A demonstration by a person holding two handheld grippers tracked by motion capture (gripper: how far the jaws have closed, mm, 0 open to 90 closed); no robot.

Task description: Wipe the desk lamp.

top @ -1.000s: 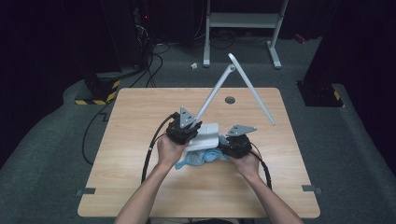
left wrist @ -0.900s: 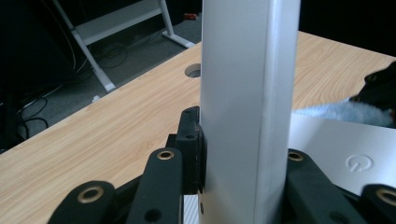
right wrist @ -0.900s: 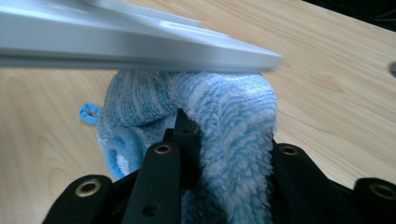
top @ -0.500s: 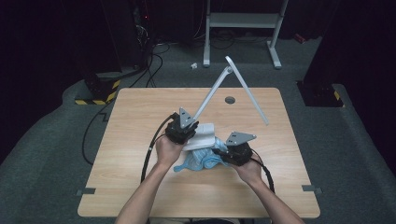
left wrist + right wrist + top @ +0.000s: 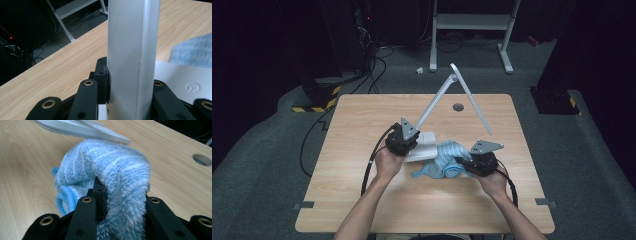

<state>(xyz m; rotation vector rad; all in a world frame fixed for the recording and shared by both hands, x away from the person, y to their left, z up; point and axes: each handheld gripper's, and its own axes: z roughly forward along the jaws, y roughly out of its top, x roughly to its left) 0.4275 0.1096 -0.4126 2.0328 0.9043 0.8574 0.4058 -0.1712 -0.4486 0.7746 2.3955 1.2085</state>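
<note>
Scene: light wooden surface (image 5: 362, 200) with a round cable hole, dark floor around it. On it, a white folding desk lamp (image 5: 439, 97) with a flat square base (image 5: 424, 147) bearing a power symbol, arm (image 5: 132, 50) rising to a hinge and head angling back down toward the right.

Left gripper (image 5: 404, 142): fingers (image 5: 102, 80) clamped on the lower stretch of the lamp arm, just above the base. Left gripper view confirms pads pressed flat against the white bar on both sides. Likely purpose: steadying the lamp so the base does not slide or tip while being rubbed.

Right gripper (image 5: 469, 164): fingers (image 5: 98, 195) clamped on a blue-and-white striped terry cloth (image 5: 442, 160), a thick fold pinched between the pads. Bunched like that, presents a soft rounded wad forward rather than a loose flap, suited to wiping. Cloth lies on the surface just right of the lamp base, its far edge touching or slightly overlapping the base corner; right gripper view shows the base edge just beyond the wad.

Judgement: wiping of the lamp base in hand, cloth at the right edge of the base. Next stroke calls for low, level travel across the base, away from the power symbol if a press there is unwanted. Risk: cloth snagging the base edge and dragging the lamp against the left grip.
</note>
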